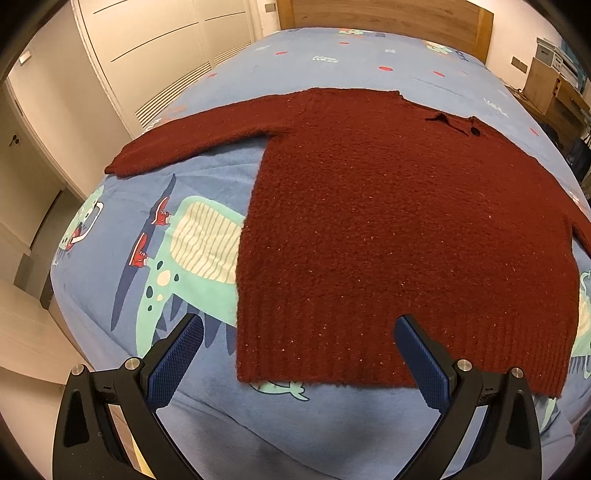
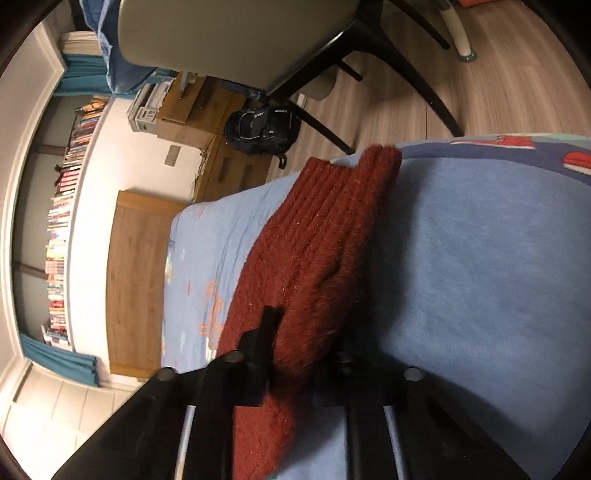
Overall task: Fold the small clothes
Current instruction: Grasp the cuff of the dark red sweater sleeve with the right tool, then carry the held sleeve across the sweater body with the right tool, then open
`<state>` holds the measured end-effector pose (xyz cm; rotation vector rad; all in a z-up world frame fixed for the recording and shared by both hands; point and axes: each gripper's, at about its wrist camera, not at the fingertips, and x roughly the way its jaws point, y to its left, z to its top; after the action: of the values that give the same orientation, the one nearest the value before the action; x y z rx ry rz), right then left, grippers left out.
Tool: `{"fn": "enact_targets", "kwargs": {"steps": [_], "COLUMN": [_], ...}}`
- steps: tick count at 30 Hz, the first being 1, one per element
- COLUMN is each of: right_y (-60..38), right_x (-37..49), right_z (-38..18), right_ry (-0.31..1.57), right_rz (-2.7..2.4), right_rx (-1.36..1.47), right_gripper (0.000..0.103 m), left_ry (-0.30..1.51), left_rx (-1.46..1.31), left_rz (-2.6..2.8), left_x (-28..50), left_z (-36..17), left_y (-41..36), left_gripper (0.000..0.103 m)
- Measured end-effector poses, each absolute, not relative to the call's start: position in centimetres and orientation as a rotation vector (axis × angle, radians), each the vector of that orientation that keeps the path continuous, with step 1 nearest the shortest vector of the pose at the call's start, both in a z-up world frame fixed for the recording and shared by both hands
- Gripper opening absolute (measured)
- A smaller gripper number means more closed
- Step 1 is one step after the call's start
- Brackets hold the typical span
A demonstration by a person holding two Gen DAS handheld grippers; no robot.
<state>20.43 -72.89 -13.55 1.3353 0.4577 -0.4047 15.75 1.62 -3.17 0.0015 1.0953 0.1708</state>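
A dark red knitted sweater [image 1: 388,221] lies flat on the blue dinosaur-print bed sheet [image 1: 184,184], its left sleeve stretched out to the left. My left gripper [image 1: 297,339] is open and empty, just above the sweater's ribbed hem, blue pads apart. In the right wrist view, my right gripper [image 2: 306,332] is shut on a sleeve of the red sweater [image 2: 325,236], which runs away from the fingers over the sheet [image 2: 480,277]; its ribbed cuff points toward the bed's edge.
A white wardrobe [image 1: 155,62] stands left of the bed, a wooden headboard [image 1: 388,14] at the far end. In the right wrist view a chair [image 2: 258,40], a black backpack [image 2: 262,129], a wooden dresser [image 2: 221,162] and bookshelves [image 2: 62,221] stand beside the bed.
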Motion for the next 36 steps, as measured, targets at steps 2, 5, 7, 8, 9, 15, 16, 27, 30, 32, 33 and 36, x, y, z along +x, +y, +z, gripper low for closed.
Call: {"fn": "enact_targets", "kwargs": {"steps": [2, 5, 7, 8, 9, 15, 16, 27, 30, 32, 33, 36], "right_y": [-72.7, -72.4, -71.9, -71.6, -71.1, -66.5, -65.6, -49.9, -44.4, -40.8, -39.1, -34.7], "right_x": [20.8, 22.3, 22.9, 23.4, 24.0, 27.5, 28.1, 35.9, 38.0, 39.2, 39.7, 40.9], "right_z": [-12.9, -11.3, -10.3, -9.8, -9.0, -6.3, -5.9, -3.1, -2.6, -2.2, -2.0, -1.4], "right_ry": [0.456, 0.457, 0.457, 0.458, 0.462, 0.477, 0.482, 0.593, 0.634, 0.659, 0.669, 0.7], "right_rz": [-0.38, -0.348, -0.323, -0.31, -0.289, -0.149, -0.127, 0.135, 0.216, 0.263, 0.288, 0.353], "right_rx": [1.316, 1.277, 1.26, 1.254, 1.245, 1.236, 1.238, 1.243, 1.247, 1.238, 1.237, 1.224], "right_gripper": [0.01, 0.01, 0.01, 0.01, 0.009, 0.009, 0.009, 0.009, 0.009, 0.009, 0.009, 0.009], "left_ry": [1.094, 1.09, 1.099, 1.108, 1.114, 1.131, 1.138, 1.108, 1.106, 1.104, 1.102, 1.097], "left_rx": [-0.006, -0.034, -0.056, -0.071, -0.081, -0.121, -0.127, -0.221, -0.25, -0.273, -0.285, -0.316], "left_rz": [0.173, 0.171, 0.161, 0.152, 0.144, 0.119, 0.114, 0.114, 0.122, 0.128, 0.13, 0.14], "left_x": [15.7, 15.7, 15.8, 15.9, 15.9, 15.5, 15.5, 13.8, 13.3, 12.9, 12.7, 12.0], "left_z": [-3.1, -3.1, -3.3, -3.4, -3.5, -3.4, -3.4, -2.4, -2.3, -2.3, -2.4, -2.4], "left_y": [1.9, 2.4, 2.7, 2.8, 2.9, 3.9, 4.1, 9.1, 10.7, 11.9, 12.4, 14.1], "left_gripper": [0.102, 0.102, 0.102, 0.102, 0.102, 0.102, 0.102, 0.102, 0.102, 0.102, 0.102, 0.102]}}
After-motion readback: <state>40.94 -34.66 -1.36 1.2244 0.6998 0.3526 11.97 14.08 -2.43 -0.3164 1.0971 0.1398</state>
